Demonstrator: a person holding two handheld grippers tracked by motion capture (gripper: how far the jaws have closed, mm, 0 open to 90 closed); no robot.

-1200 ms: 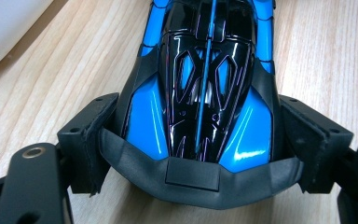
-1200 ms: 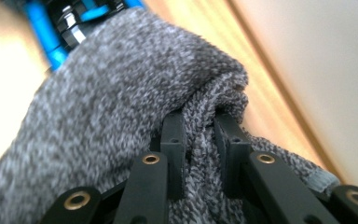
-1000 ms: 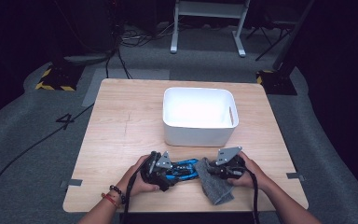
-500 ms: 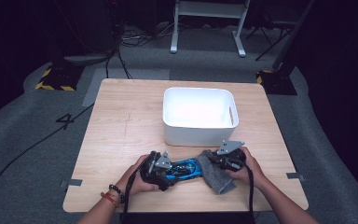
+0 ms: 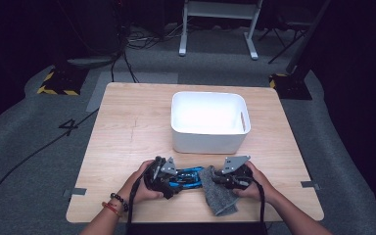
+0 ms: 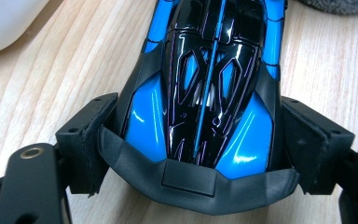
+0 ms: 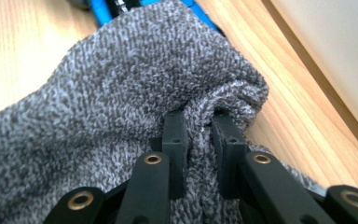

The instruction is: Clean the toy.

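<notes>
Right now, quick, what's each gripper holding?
Left gripper: closed on the toy car, jaws against its two sides.
Right gripper: closed, pinching a fold of the grey cloth.

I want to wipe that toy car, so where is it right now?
In the high view the blue toy car lies near the table's front edge, clamped by the left gripper, its other end touching the grey cloth.

Toy car [image 6: 209,88] glossy blue with black panels and thin blue lines; sock [image 7: 116,98] speckled grey knit; bin [image 5: 208,122] plain white; bench [image 5: 127,127] pale wood grain.
</notes>
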